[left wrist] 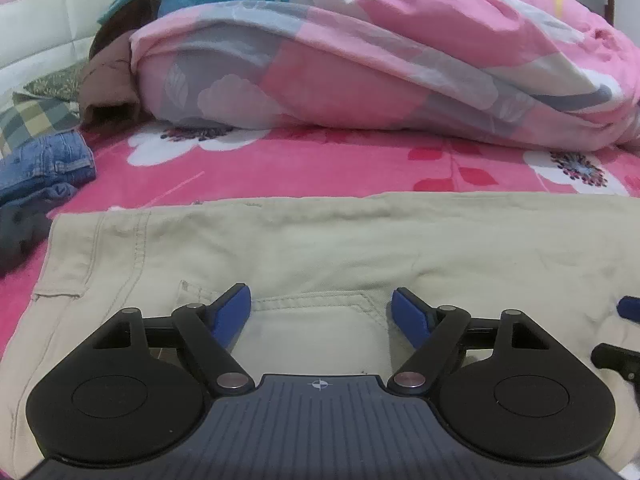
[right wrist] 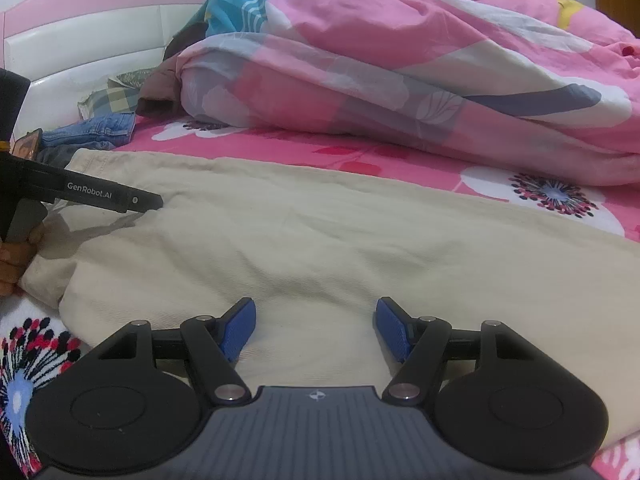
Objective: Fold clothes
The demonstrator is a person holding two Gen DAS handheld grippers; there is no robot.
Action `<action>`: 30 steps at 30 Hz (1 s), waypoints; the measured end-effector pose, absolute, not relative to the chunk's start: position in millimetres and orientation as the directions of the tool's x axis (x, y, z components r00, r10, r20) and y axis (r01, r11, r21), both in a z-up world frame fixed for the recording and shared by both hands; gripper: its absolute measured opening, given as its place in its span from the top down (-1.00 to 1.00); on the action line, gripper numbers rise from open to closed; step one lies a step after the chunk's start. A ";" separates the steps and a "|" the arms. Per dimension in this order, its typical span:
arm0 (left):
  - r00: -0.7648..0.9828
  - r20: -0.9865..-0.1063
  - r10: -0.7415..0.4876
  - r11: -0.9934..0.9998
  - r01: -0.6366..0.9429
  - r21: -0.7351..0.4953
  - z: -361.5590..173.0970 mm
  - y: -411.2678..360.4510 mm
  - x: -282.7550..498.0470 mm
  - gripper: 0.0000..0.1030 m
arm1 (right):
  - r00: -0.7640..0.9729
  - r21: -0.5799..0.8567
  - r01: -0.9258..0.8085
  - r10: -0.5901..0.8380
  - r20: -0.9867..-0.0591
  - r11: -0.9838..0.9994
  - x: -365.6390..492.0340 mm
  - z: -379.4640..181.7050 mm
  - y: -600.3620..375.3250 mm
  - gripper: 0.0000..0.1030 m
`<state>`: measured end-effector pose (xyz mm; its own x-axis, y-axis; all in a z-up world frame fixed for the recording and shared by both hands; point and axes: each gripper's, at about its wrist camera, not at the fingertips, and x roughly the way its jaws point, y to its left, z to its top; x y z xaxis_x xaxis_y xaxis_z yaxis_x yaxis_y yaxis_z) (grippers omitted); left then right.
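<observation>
We hover both the left gripper (left wrist: pixel 321 312) and right gripper (right wrist: pixel 315 322), fingers apart and empty, over the flat beige trousers (right wrist: pixel 320 232) to pick the next fold's edge.

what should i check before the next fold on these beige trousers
1. Left tool open, nothing between its pads: ok.
2. Right tool open, nothing held: ok.
3. Beige trousers lying flat on the pink bedsheet: ok, with light wrinkles.
4. Far edge clear of the bunched quilt: ok.
5. Denim pile clear of the waistband end: cannot tell, it lies close.
6. Right-hand end of the trousers in view: not ok, cut off.
</observation>
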<state>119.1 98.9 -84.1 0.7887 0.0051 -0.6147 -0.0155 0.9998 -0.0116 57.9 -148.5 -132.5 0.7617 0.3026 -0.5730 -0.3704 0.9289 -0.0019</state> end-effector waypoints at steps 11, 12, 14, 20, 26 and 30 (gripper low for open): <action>0.790 -0.613 0.012 1.000 -0.014 0.001 -84.5 97.2 118.7 -0.57 | 0.801 -0.055 -0.365 0.284 -0.527 0.929 75.8 -95.5 -139.2 -0.35; 0.790 -0.613 0.010 1.000 -0.014 -0.002 -84.4 97.5 118.8 -0.57 | 0.799 -0.048 -0.355 0.277 -0.534 0.934 84.3 -94.3 -139.2 -0.36; 0.789 -0.615 0.008 1.000 -0.013 -0.004 -84.1 97.9 118.9 -0.57 | 0.770 -0.014 -0.331 0.261 -0.583 0.943 102.9 -105.8 -143.0 -0.37; 0.789 -0.614 0.002 1.000 -0.007 -0.005 -84.1 98.3 118.9 -0.60 | 0.743 0.029 -0.326 0.275 -0.610 0.945 73.4 -124.7 -166.1 -0.40; 0.786 -0.618 -0.002 1.000 0.000 -0.003 -83.2 98.8 119.5 -0.60 | 0.735 0.009 -0.364 0.293 -0.611 0.931 31.7 -116.2 -186.3 -0.41; 0.782 -0.623 -0.001 1.000 0.000 -0.002 -82.7 98.7 120.5 -0.60 | 0.767 -0.002 -0.337 0.273 -0.581 0.941 42.0 -93.5 -193.2 -0.42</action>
<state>120.5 98.7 -82.7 0.7821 -0.0009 -0.6232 -0.0002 1.0000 -0.0016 42.0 -193.2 -93.5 0.7666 0.2733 -0.5811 -0.3372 0.9414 -0.0021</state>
